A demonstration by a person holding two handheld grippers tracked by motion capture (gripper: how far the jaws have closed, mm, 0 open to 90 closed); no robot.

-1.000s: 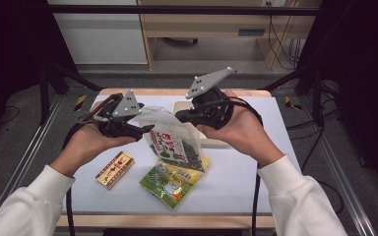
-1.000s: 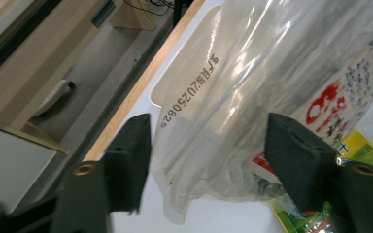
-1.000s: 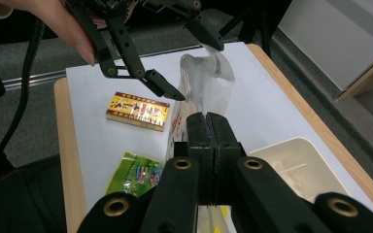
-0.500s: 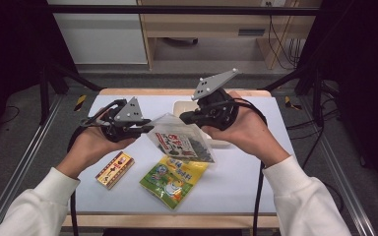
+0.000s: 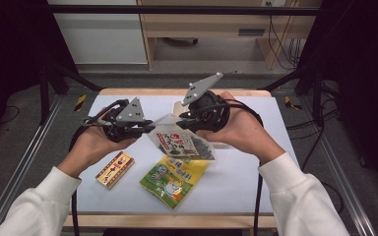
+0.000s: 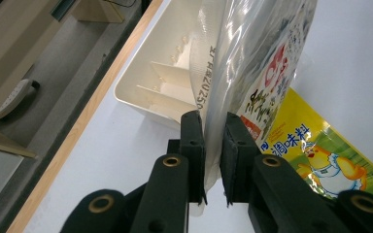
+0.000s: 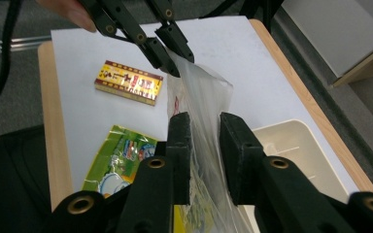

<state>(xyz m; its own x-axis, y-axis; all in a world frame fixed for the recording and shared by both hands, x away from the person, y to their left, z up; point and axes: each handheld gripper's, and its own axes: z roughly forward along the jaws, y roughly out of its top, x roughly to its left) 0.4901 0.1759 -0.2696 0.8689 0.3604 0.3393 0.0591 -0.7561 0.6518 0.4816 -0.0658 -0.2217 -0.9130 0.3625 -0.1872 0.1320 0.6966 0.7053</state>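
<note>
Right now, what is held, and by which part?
The left gripper is clamped on the top edge of the clear snack bag. The right gripper has just been opening; the bag's film passes between its jaws, seemingly loose.

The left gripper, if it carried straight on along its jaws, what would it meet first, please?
The clear snack bag already pinched between the left gripper jaws. Beyond it, probably the cream tray at the table edge, though depth is hard to judge.
</note>
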